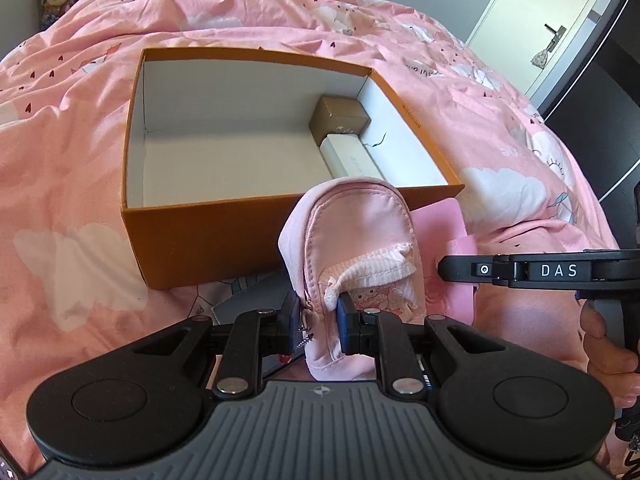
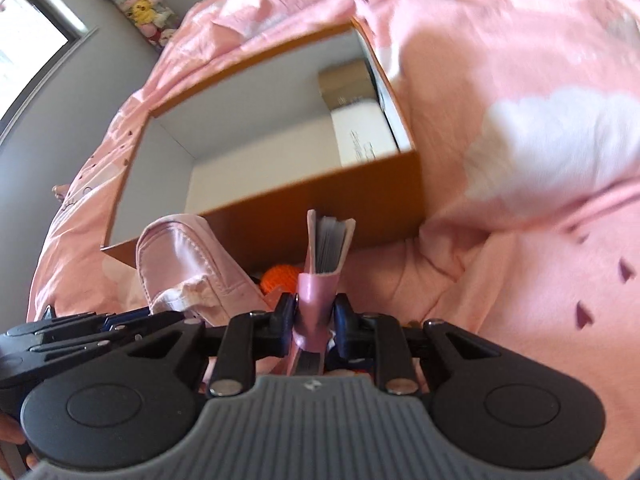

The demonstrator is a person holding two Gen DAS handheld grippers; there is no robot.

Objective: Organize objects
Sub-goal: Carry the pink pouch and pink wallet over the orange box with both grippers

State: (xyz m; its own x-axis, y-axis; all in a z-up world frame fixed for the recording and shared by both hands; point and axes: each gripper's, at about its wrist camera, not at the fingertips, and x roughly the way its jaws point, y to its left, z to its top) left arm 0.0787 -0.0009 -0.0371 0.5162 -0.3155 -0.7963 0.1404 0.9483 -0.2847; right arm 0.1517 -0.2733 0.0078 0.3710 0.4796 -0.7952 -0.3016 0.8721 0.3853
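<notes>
left gripper (image 1: 319, 316) clamped on the lower edge of a pink mini backpack pouch (image 1: 352, 240), held up just in front of the orange box (image 1: 208, 240) near wall. right gripper (image 2: 316, 312) clamped on a pink notebook (image 2: 326, 248), spine between the pads, pages up, also just in front of the box. inside the box: brown small box (image 1: 340, 116) and white carton (image 1: 352, 160) against the right wall. all on a pink bedspread (image 1: 80, 140). orange ball (image 2: 280, 274) partly hidden behind the notebook.

The orange box (image 1: 208, 240) lies open-topped on the pink bedspread (image 1: 72, 152), its left and middle floor bare. A brown carton (image 1: 340, 116) and white carton (image 1: 352, 160) fill its right side. The box's near wall stands just ahead of both grippers.
</notes>
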